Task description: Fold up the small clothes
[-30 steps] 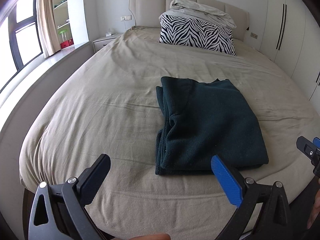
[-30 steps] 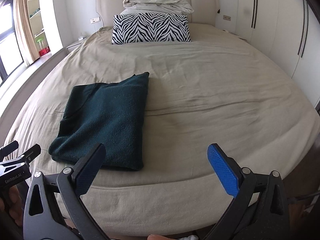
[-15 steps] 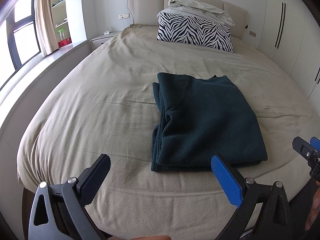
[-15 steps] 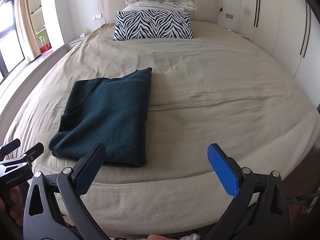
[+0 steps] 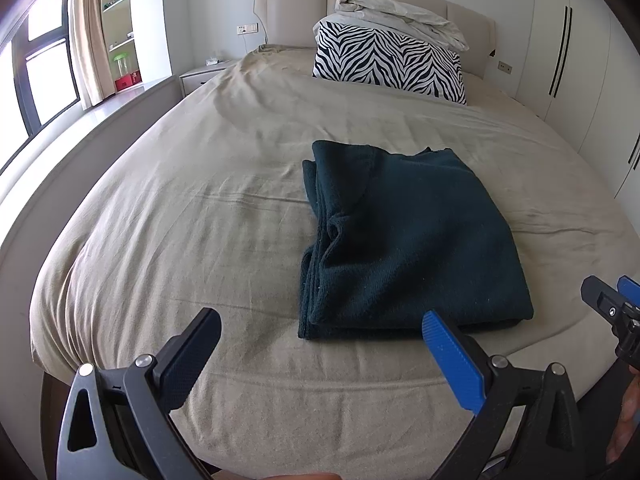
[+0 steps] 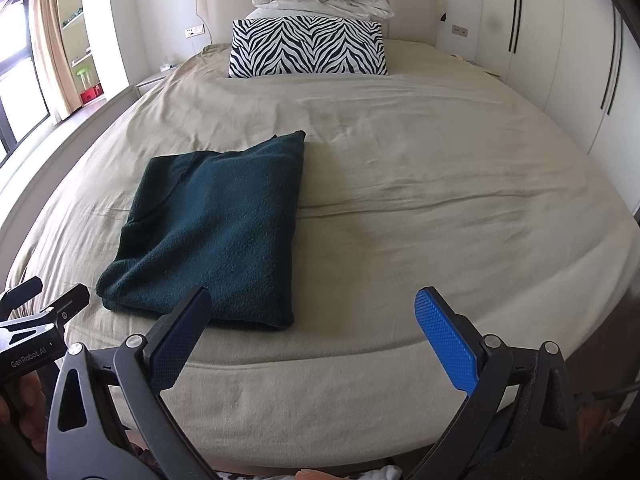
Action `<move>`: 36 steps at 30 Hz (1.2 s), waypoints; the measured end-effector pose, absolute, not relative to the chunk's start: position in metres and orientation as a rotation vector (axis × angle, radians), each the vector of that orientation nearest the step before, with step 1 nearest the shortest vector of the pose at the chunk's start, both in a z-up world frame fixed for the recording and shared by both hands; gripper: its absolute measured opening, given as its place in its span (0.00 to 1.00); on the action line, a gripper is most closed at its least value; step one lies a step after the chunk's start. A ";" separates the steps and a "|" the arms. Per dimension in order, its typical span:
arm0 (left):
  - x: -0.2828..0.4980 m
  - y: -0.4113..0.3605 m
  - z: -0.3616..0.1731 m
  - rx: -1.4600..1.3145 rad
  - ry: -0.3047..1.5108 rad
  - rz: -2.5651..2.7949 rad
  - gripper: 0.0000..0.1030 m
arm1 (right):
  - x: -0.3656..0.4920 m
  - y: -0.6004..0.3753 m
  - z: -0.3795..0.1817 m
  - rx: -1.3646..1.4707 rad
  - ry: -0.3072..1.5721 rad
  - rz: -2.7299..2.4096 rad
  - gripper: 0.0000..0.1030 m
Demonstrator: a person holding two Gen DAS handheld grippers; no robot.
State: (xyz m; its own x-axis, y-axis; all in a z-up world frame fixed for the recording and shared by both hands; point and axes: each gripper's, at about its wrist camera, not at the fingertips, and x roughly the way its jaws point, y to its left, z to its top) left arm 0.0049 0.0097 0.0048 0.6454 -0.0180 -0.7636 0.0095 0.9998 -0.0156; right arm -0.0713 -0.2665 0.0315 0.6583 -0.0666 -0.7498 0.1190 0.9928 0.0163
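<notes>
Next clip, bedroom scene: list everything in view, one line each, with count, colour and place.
sweater: one, dark green, folded, lying flat near the foot of the bed
bed: one, beige sheet, fills most of the view
pillow: one, black and white zebra stripes, at the headboard
duvet: one, off-white, bundled on top of the pillow
headboard: one, beige, padded, against the far wall
nightstand: one, white, at the bed's left
wardrobe: white doors, along the right wall
left gripper: open, empty, off the bed's near edge
right gripper: open, empty, off the bed's near edge
</notes>
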 end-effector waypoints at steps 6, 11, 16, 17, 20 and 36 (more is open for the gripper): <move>0.005 0.009 0.005 -0.012 0.870 -0.015 1.00 | -0.071 -0.266 0.031 0.067 0.848 -0.106 1.00; 0.004 0.009 0.004 -0.013 0.871 -0.016 1.00 | -0.071 -0.266 0.031 0.067 0.848 -0.106 1.00; 0.004 0.009 0.003 -0.014 0.872 -0.016 1.00 | -0.071 -0.266 0.031 0.066 0.848 -0.107 1.00; 0.003 0.008 0.003 -0.014 0.873 -0.016 1.00 | -0.071 -0.266 0.031 0.066 0.848 -0.106 1.00; 0.004 0.010 0.001 -0.014 0.875 -0.018 1.00 | -0.072 -0.265 0.031 0.066 0.849 -0.105 1.00; 0.004 0.009 0.001 -0.016 0.876 -0.018 1.00 | -0.072 -0.265 0.030 0.064 0.848 -0.104 1.00</move>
State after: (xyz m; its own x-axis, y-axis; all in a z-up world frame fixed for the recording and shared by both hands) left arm 0.0041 0.0094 0.0010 0.6404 -0.0224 -0.7677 0.0094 0.9997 -0.0214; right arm -0.0719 -0.2648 0.0297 0.6566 -0.0661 -0.7514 0.1174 0.9930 0.0152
